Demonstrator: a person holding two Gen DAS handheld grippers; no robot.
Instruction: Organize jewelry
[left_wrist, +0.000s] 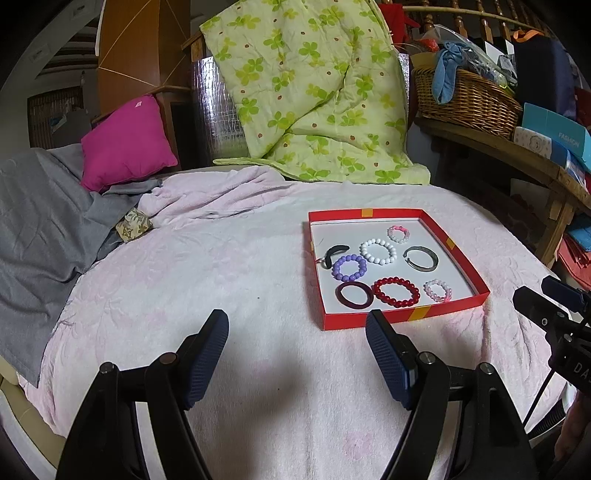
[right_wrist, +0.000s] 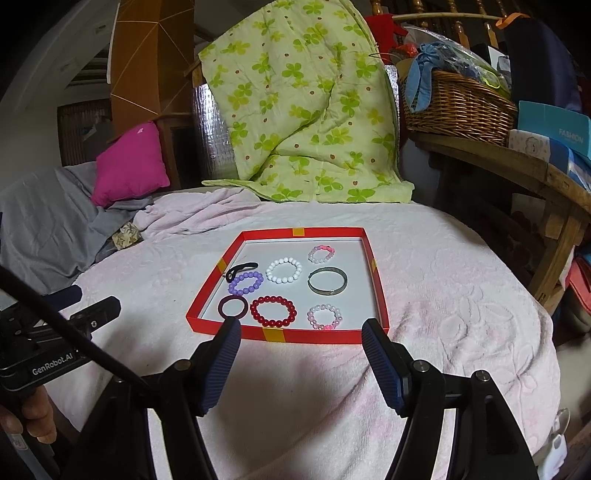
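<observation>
Red tray sits centre frame on the pink blanket, holding seven bracelets plus a dark item, possibly a hair tie. Left gripper and right gripper: jaws wide apart, empty.

dim indoor light | soft shadows | fisheye edges dark, warped
</observation>
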